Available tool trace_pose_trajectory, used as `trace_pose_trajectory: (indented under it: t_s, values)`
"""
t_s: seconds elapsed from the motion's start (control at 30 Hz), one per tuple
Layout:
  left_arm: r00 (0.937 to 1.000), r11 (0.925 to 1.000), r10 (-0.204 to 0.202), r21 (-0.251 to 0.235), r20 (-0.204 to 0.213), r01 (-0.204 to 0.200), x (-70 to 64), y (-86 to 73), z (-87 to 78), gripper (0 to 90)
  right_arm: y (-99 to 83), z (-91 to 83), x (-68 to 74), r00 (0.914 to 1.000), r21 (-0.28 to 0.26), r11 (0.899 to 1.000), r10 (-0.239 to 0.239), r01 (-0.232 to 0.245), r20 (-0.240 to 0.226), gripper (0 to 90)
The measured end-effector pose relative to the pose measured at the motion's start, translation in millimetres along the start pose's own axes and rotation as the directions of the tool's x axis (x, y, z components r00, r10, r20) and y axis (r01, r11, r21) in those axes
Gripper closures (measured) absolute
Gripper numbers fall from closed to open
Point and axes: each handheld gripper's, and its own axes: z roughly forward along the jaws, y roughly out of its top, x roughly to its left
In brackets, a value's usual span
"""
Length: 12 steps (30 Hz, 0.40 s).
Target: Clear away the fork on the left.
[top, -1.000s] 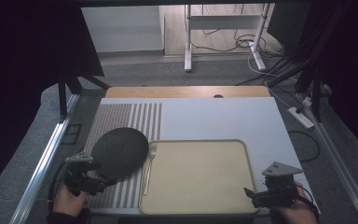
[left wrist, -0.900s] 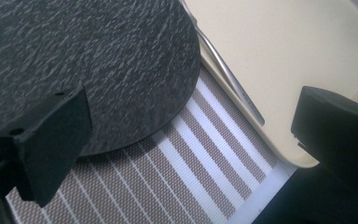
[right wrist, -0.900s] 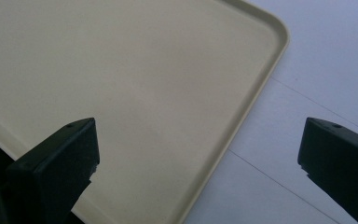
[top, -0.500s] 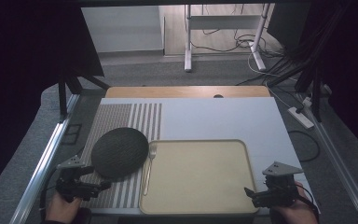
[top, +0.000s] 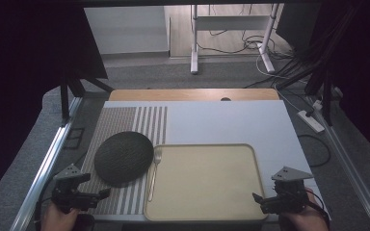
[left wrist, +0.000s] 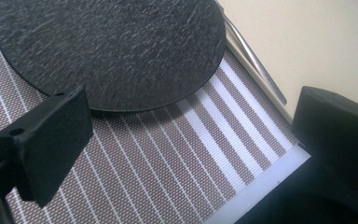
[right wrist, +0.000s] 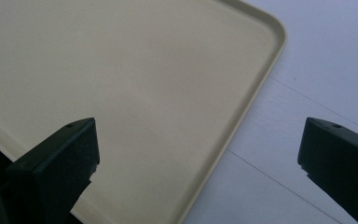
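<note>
Since a second ago, the left tongs [top: 103,192] have drawn back toward the near edge of the bench [top: 221,120], while the right tongs [top: 257,199] have stayed put. Both tongs are spread wide and pinch nothing. The dark round plate [top: 124,157] lies on the striped mat [top: 125,120] just ahead of the left tongs, a fork [top: 154,173] between it and the beige tray [top: 250,159], whose near right corner sits before the right tongs.

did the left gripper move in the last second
Yes. The left gripper has pulled back toward the person, away from the dark plate, which lies unmoved on the striped mat.
</note>
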Motion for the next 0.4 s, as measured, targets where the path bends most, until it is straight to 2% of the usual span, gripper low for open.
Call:
trace_pose_trajectory:
  t_s: [0.13, 0.4]
  values:
    - [0.9999, 0.9999, 0.0, 0.014, -0.014, 0.0, -0.3, -2.7, -2.3, 0.0, 0.0, -0.1, 0.0, 1.0, 0.0, 1.0, 0.002, -0.002, 0.001, 0.0]
    - [0.9999, 0.9999, -0.013, 0.011, -0.003, 0.013, 1.2, -2.5, -2.5, 0.0, -0.2, 0.4, 0.0, 1.0, 0.003, 1.0, -0.002, 0.002, 0.003, 0.0]
